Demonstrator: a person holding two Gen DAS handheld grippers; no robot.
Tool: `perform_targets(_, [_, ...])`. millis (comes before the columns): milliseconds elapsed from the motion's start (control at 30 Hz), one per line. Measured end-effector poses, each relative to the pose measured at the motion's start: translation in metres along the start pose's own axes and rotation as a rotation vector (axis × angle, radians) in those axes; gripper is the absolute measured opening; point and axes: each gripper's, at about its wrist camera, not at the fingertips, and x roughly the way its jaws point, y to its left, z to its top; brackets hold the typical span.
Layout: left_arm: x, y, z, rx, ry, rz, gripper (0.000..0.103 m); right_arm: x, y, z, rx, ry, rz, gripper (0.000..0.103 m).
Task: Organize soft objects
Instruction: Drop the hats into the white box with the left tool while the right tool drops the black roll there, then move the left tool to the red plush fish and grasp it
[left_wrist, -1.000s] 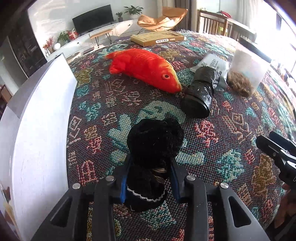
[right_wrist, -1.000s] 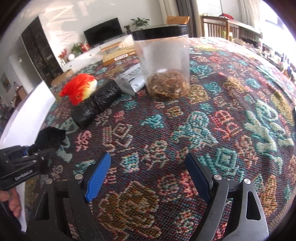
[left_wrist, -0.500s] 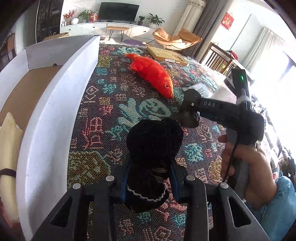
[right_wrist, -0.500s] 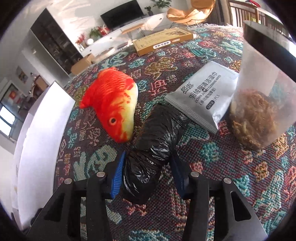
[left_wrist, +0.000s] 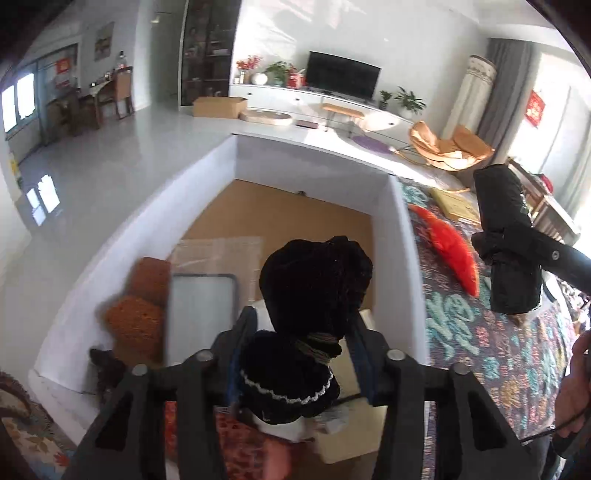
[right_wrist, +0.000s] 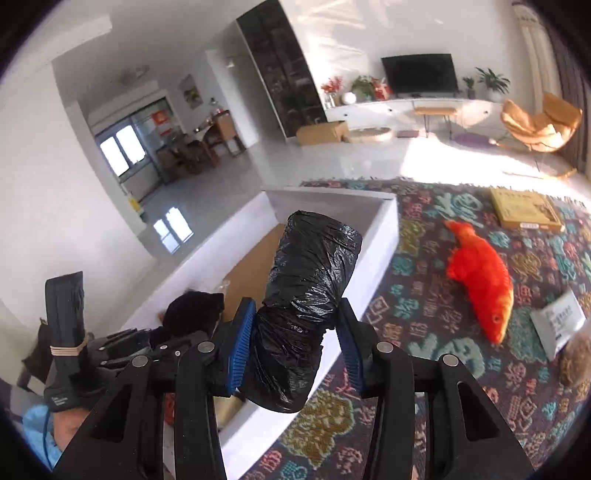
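Observation:
My left gripper (left_wrist: 301, 354) is shut on a black plush doll (left_wrist: 314, 291) and holds it above the inside of the white storage box (left_wrist: 404, 266). My right gripper (right_wrist: 295, 343) is shut on a black plastic bag roll (right_wrist: 306, 295) and holds it in the air over the box's right wall (right_wrist: 373, 251). The roll also shows in the left wrist view (left_wrist: 508, 240), the doll in the right wrist view (right_wrist: 194, 308). A red plush fish (right_wrist: 480, 280) lies on the patterned cloth (right_wrist: 424, 332) to the right of the box.
The box holds an orange knitted toy (left_wrist: 138, 306), a flat grey-framed panel (left_wrist: 201, 314) and other items near its front. On the cloth lie a flat yellow box (right_wrist: 524, 208) and a grey wipes packet (right_wrist: 559, 323).
My left gripper has swung left with the doll from above the cloth to above the box. My right gripper closed on the bag roll, lifted it off the cloth and carried it toward the box.

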Motion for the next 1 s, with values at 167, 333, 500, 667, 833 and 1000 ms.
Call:
perform_targets(167, [0.004, 0.026, -0.012, -0.081, -0.016, 0.073, 0.099, 0.014, 0.001, -0.014, 0.019, 0.007, 0.003, 0.073])
perform_targets(333, [-0.001, -0.018, -0.014, -0.009, -0.048, -0.029, 0.099, -0.015, -0.059, -0.067, -0.023, -0.021, -0.226, 0.076])
perform_targets(500, [-0.005, -0.124, -0.029, 0.170, -0.010, -0.258, 0.099, -0.030, -0.154, -0.149, 0.062, 0.114, -0.563, 0.076])
perform_targets(667, [0.026, -0.226, -0.073, 0.348, 0.120, -0.384, 0.100, -0.070, -0.213, -0.191, 0.227, 0.100, -0.730, 0.076])
perform_targets(833, [0.110, -0.269, -0.090, 0.365, 0.170, -0.232, 0.100, -0.088, -0.231, -0.194, 0.345, 0.044, -0.750, 0.076])
perform_targets(1000, [0.163, -0.272, -0.083, 0.361, 0.137, -0.087, 0.100, -0.084, -0.245, -0.197, 0.401, 0.082, -0.757, 0.076])
